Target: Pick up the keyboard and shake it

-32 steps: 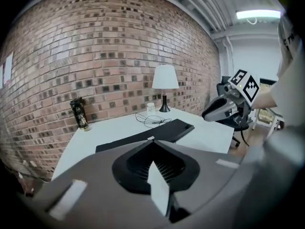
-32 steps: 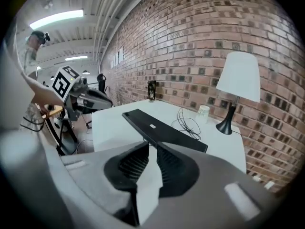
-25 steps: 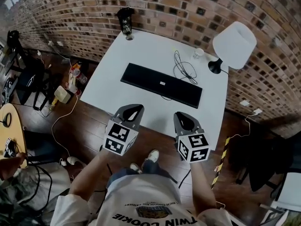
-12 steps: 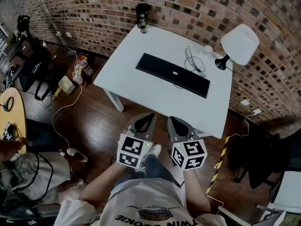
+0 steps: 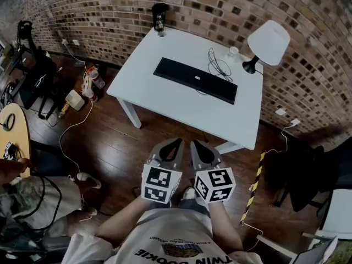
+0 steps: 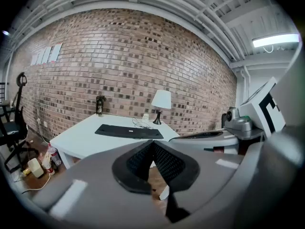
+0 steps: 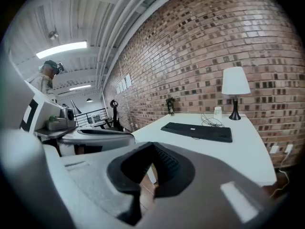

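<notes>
A flat black keyboard (image 5: 195, 80) lies across the middle of the white table (image 5: 165, 100), its cable coiled behind it. The same keyboard (image 6: 128, 131) shows far off in the left gripper view, and the keyboard (image 7: 197, 131) likewise in the right gripper view. My left gripper (image 5: 177, 143) and right gripper (image 5: 194, 144) hang side by side over the wooden floor, well short of the table's near edge. Both are shut with nothing between their jaws. The left gripper (image 6: 152, 143) and right gripper (image 7: 152, 147) point toward the table.
A white lamp (image 5: 267, 44) and a small cup (image 5: 234, 51) stand at the table's far right corner, a dark bottle (image 5: 160, 17) at the far left. A brick wall runs behind. Bags, bottles and cables litter the floor at the left (image 5: 82, 92).
I have stepped back from the table: both grippers, earlier over its near edge, are now over the floor and closer together. The right gripper's jaws closed.
</notes>
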The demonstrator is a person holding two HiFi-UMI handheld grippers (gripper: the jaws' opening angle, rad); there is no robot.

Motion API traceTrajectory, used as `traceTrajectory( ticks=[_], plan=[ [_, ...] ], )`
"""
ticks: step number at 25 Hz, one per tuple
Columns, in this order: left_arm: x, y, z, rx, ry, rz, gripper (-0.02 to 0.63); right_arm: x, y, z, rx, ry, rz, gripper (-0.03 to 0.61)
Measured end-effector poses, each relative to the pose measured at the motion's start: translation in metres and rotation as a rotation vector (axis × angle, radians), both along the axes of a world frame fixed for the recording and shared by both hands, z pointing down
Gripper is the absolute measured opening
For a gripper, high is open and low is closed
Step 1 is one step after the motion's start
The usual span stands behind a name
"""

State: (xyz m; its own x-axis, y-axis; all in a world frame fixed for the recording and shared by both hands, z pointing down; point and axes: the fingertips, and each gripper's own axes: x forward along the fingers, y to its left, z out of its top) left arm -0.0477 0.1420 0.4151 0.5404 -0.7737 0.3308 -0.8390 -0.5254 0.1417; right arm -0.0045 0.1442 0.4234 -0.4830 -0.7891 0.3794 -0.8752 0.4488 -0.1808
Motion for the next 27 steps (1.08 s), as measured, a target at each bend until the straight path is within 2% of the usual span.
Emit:
traceTrajectory(
  ticks=[12,27],
  plan=[
    [0.041,0.022,-0.002,-0.017,0.004,-0.039,0.006,0.034,0.021,-0.006,0.025,-0.018,-0.025,0.002],
    [0.064,0.031,-0.005,-0.022,0.004,-0.052,0.006,0.057,0.029,-0.016,0.04,-0.042,-0.03,0.001]
  ],
)
